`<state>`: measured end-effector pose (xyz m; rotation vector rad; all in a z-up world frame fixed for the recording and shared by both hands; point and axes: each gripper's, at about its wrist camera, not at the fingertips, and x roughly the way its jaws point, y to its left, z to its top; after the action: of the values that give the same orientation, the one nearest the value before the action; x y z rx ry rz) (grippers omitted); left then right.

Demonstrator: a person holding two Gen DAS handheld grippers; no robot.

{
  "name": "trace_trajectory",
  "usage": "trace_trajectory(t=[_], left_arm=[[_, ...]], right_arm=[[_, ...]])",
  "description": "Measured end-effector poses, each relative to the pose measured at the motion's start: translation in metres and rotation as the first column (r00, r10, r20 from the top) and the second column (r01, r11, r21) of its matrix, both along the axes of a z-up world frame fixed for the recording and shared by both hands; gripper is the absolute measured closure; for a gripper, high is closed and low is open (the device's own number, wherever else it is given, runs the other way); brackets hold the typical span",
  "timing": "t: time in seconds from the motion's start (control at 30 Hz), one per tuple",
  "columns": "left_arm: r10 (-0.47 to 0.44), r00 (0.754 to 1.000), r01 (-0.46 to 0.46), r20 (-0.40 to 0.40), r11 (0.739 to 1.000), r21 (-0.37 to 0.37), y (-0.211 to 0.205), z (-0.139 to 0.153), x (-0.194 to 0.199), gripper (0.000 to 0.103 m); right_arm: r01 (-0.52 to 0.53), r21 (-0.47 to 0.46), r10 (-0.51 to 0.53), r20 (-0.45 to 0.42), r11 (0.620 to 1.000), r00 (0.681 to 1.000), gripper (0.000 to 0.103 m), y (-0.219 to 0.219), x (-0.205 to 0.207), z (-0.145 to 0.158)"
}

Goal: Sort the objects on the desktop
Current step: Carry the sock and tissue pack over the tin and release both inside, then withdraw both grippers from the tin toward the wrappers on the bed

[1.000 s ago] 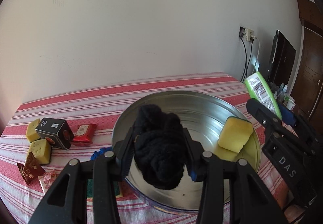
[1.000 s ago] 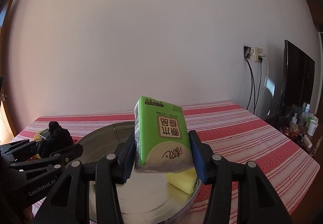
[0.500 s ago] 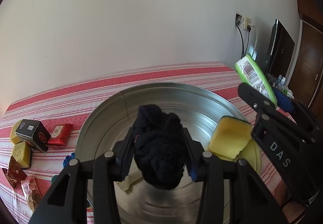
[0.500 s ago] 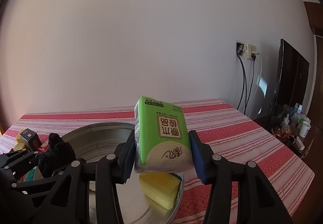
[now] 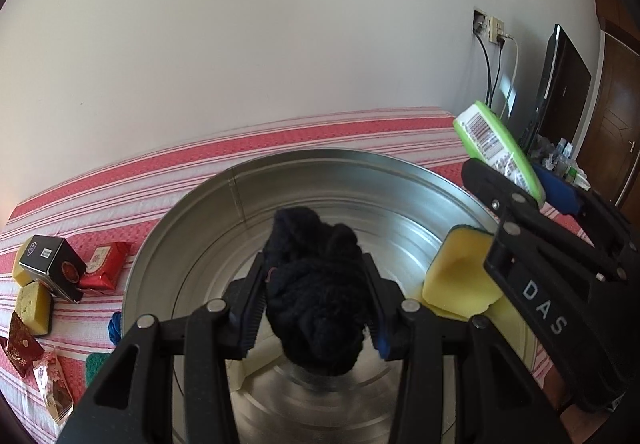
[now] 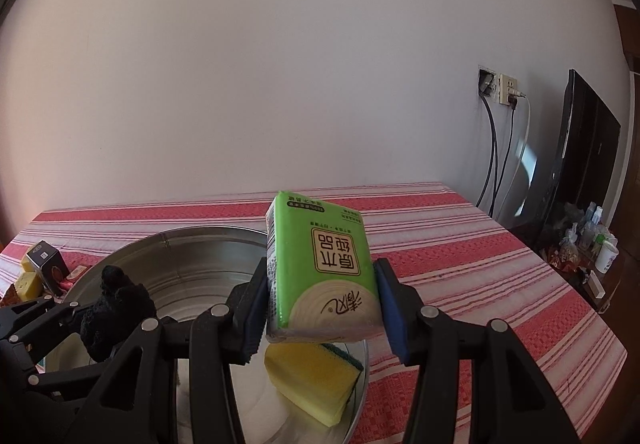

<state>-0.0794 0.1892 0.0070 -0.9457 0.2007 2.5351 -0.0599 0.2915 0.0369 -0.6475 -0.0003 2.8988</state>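
My left gripper is shut on a black knitted bundle and holds it over the middle of a round metal basin. My right gripper is shut on a green tissue pack and holds it above the basin's right rim. A yellow sponge lies in the basin under the pack; it also shows in the left wrist view. The tissue pack and the right gripper's fingers show at the right of the left wrist view.
On the red striped cloth left of the basin lie a black box, a red packet, yellow blocks and small snack packets. A monitor and bottles stand beyond the table's right edge.
Both grippers have moved forward over the basin with their loads; the left one now hangs over the basin's middle. The items on the left have slid toward the view's edge.
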Motion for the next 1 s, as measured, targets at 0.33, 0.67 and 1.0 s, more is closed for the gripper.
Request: trace_trajectory(t=[0.33, 0.67, 1.0], left_arm=[[-0.001, 1.0, 0.003, 0.026, 0.997, -0.079, 0.012, -0.008, -0.004, 0.053], [0.043, 0.998, -0.043, -0.049, 0.999, -0.017, -0.009, 0.004, 0.005, 0.001], [0.135, 0.983, -0.134, -0.125, 0.991, 0.02, -0.046, 0.016, 0.014, 0.001]], right_arm=[[-0.016, -0.023, 0.017, 0.062, 1.0, 0.998, 0.045, 0.007, -0.012, -0.009], [0.04, -0.125, -0.055, -0.118, 0.991, 0.991, 0.015, 0.016, 0.016, 0.001], [-0.007, -0.181, -0.03, -0.198, 0.984, 0.98, 0.014, -0.002, 0.029, 0.002]])
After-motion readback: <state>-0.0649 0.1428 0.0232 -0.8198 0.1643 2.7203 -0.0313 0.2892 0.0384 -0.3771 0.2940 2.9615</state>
